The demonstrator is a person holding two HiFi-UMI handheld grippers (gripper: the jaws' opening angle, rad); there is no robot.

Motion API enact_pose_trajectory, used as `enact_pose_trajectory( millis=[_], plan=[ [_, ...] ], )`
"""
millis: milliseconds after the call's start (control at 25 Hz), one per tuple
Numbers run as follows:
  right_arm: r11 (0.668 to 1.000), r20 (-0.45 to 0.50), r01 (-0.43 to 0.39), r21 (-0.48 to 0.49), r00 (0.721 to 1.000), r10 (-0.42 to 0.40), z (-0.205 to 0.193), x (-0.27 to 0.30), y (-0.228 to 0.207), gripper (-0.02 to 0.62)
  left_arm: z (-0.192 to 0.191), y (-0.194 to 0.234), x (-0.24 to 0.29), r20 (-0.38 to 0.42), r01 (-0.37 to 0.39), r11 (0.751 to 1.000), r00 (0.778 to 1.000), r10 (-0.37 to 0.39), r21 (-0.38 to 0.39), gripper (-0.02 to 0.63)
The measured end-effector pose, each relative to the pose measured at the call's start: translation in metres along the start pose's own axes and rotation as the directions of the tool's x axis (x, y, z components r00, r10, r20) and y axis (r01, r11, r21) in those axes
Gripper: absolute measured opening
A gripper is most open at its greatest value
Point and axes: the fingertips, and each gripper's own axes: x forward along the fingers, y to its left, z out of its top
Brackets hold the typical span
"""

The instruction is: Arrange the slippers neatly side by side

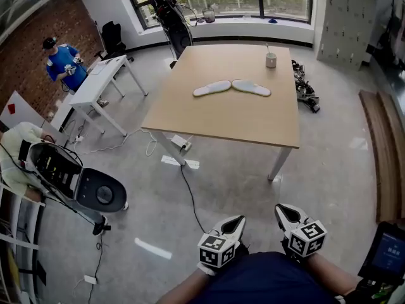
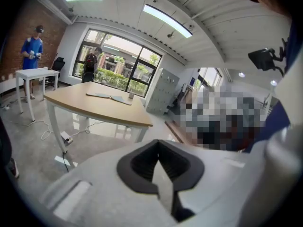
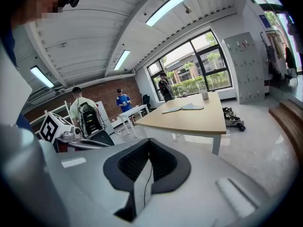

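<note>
Two pale slippers lie toe to toe on the wooden table point(image 1: 253, 122): the left slipper point(image 1: 212, 88) and the right slipper point(image 1: 251, 87), angled apart. They also show far off as the slippers point(image 2: 110, 96) and the slippers point(image 3: 183, 108) in the gripper views. My left gripper point(image 1: 235, 223) and right gripper point(image 1: 284, 214) hover over the floor near my body, well short of the table. Both are shut with nothing between the jaws.
A cup point(image 1: 271, 59) stands at the table's far right. A white side table point(image 1: 101, 76) and a person in blue point(image 1: 63, 62) are at the left. A machine on a stand point(image 1: 82, 185) sits near left. Cables point(image 1: 190, 195) trail across the floor. Another person point(image 1: 169, 8) stands by the window.
</note>
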Motion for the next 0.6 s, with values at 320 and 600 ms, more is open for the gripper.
enact_pose_trajectory(
  millis=[320,600],
  plan=[
    [0.999,-0.051,-0.011,-0.035,0.999,0.01,0.007,0.063,0.028,0.011,0.016,0.069,-0.011,0.016,-0.03,0.998,0.999,0.031,-0.063,0.005],
    [0.999,-0.093,-0.024,-0.037,0.995,0.021,0.004,0.09,0.038,0.011,0.01,0.095,-0.015,-0.006,-0.037,0.994,0.999,0.036,-0.103,0.005]
  ],
)
